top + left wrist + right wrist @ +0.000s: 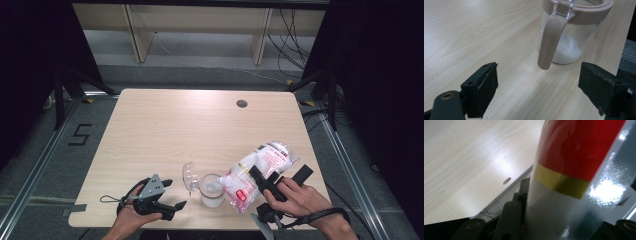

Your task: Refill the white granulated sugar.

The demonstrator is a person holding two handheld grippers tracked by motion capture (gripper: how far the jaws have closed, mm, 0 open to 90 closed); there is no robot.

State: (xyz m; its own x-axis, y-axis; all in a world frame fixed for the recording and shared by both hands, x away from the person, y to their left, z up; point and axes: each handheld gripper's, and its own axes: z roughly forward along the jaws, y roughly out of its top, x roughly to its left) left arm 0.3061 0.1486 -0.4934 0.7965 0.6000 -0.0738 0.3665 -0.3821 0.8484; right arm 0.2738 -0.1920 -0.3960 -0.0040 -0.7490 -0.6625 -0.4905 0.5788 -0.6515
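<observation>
A: The table (165, 130)?
B: Pale matt wood grain. The jar (571, 37) is clear glass or plastic with a smooth beige rim.
A: At its three o'clock?
B: A glossy plastic bag (255, 172); matt black pads (602, 86).

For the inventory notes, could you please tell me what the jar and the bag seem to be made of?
Jar: clear glass or hard plastic, glossy; white powder shows through. Its rim and handle look like matte beige plastic. Bag: thin glossy plastic film, printed red and white, with bright glare.

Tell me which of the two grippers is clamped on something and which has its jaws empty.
The right gripper is clamped on the tilted white-and-red bag above the glass jar. The left gripper has its jaws apart, with nothing between them.
</observation>
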